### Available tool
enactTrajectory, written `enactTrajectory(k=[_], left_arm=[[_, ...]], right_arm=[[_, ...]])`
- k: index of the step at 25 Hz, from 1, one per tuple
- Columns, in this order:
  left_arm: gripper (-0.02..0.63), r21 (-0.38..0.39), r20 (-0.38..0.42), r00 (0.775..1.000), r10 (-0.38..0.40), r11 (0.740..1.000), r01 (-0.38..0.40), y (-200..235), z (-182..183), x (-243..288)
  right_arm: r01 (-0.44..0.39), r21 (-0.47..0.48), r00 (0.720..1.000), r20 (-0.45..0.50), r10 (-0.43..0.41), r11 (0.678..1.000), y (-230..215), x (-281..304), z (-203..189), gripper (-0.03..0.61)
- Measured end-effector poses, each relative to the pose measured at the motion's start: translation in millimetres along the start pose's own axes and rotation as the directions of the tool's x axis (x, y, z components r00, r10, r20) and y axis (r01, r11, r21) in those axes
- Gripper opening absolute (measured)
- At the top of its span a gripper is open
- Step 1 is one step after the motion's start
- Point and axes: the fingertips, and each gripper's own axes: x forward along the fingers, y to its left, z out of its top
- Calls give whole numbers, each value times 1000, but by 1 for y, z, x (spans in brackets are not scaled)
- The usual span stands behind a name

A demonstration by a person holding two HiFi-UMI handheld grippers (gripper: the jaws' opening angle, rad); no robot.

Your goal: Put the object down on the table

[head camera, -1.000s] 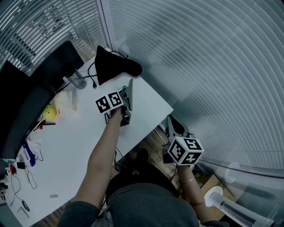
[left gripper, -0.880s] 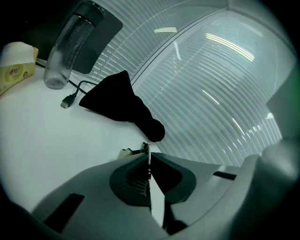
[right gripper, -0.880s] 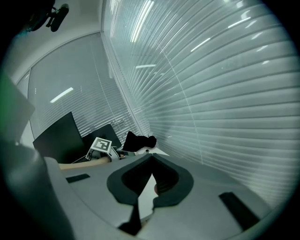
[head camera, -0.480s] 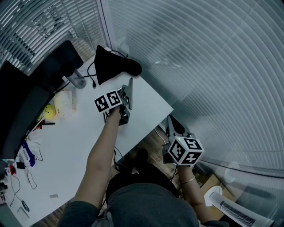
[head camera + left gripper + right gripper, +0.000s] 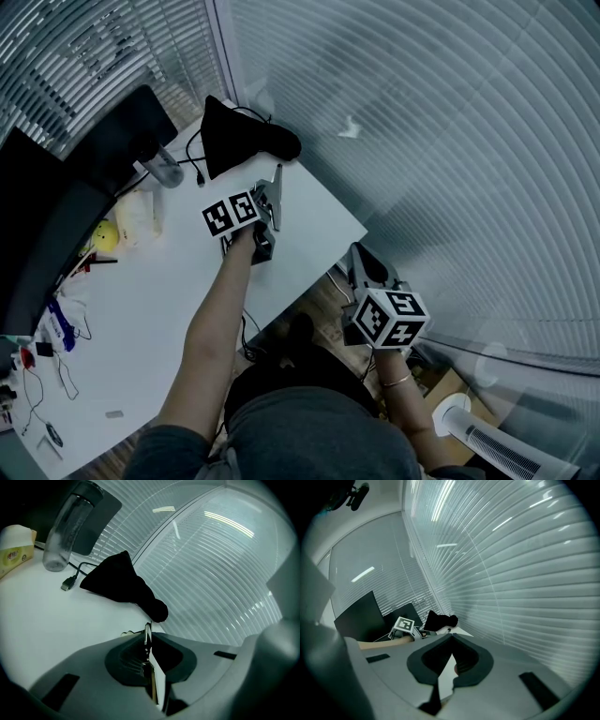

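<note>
My left gripper (image 5: 275,190) hovers low over the white table (image 5: 159,300), near its far right corner. In the left gripper view its jaws stand all but together on a thin flat piece (image 5: 148,634), seen edge-on and poking a little past the tips. What the piece is I cannot tell. A black cloth bag (image 5: 123,580) lies on the table just beyond the tips. My right gripper (image 5: 364,265) hangs off the table, right of its edge and over the floor. Its jaws are shut with nothing between them (image 5: 451,636).
A clear bottle (image 5: 69,524), a cable plug (image 5: 69,582) and a yellow packet (image 5: 16,550) lie left of the bag. A dark monitor (image 5: 52,220) stands at the table's left. Slatted blinds (image 5: 450,141) close off the right. A white fan (image 5: 497,441) stands on the floor.
</note>
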Motion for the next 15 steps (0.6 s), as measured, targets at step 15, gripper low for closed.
enactTrajectory(k=[15], left_arm=[[124, 10, 20, 999, 36, 999, -37, 9, 5, -2]], right_arm=[[-4, -11, 1000, -4, 4, 1000, 5, 2, 0, 5]])
